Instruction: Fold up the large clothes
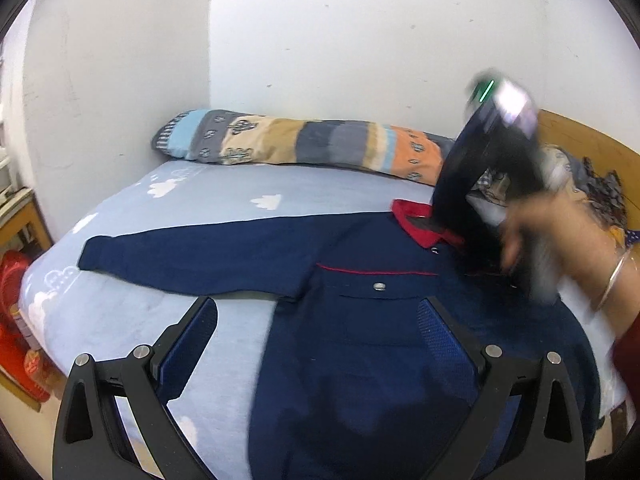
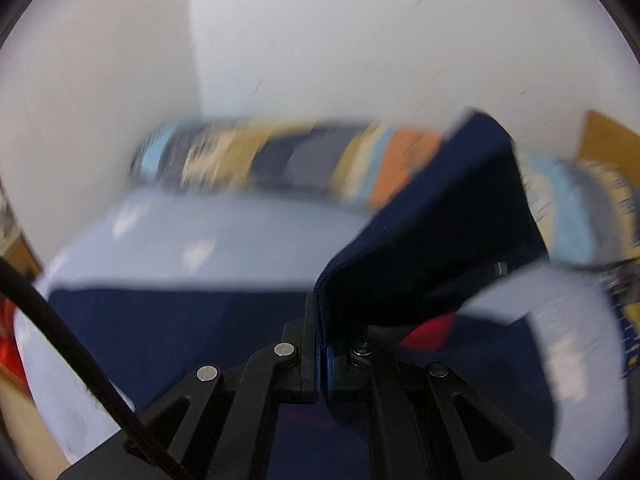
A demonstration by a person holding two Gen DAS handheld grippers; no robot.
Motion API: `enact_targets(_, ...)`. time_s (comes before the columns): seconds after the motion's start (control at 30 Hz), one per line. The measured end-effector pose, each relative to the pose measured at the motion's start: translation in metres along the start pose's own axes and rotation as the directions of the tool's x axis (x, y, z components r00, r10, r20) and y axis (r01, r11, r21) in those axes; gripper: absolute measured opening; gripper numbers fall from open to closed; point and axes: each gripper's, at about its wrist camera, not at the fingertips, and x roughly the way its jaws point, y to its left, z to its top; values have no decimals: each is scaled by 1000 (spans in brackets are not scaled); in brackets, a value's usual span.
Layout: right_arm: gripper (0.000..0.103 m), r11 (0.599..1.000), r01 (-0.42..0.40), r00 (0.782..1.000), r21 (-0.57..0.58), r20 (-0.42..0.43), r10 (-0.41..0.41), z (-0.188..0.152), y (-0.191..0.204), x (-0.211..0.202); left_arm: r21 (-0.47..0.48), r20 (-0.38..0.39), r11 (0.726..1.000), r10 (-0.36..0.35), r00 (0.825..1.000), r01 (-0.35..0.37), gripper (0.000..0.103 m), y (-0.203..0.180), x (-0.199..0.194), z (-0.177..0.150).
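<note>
White walls are meeting in a corner behind the bed (image 1: 132, 312), whose pale blue cloud-print sheet is giving you a broad, flat surface for folding, with a striped pillow (image 1: 296, 144) lying along the far edge against the wall. Across that sheet the navy jacket (image 1: 360, 360) is lying face up, red collar (image 1: 416, 224) toward the pillow and one sleeve (image 1: 192, 264) stretched out flat to the side, presumably so its seams stay straight for the fold. You are lifting the other sleeve (image 2: 432, 220) off the bed with your right gripper (image 2: 322, 340), its jaws pinched tight on the cuff edge so the cloth cannot slip as it sweeps; the blur suggests you are carrying it across the chest, probably to lay it over the front. Your hand (image 1: 560, 236) is showing a bangle (image 1: 612, 280) at the wrist. Your left gripper (image 1: 318, 344) is hovering over the jacket's lower front with its jaws spread wide and nothing between them, likely waiting to pin or smooth the body.
</note>
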Motion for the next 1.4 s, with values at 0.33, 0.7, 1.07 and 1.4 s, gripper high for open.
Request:
enact_targets(0.33,46,990,-6,979,-139,-202,-23,-98,88,119,-37,-12,999,-11,1000,11,100,11,-1,1)
enact_targets(0.7,75,997,58,997,43,-58,-55,-60,-32,58,-69,-34,998,8,999,-10,100,14,8,3)
enact_targets(1.07,71,951,183,969,248,-209,-131,-91,-118,88,-123,-128,991,30,991,-46,100,16,42,1)
enact_targets(1.4,74,984,87,967,155,-250,-46,-108,-60,4,-265,-228,964,-36,973,-27,100,31,65,-3)
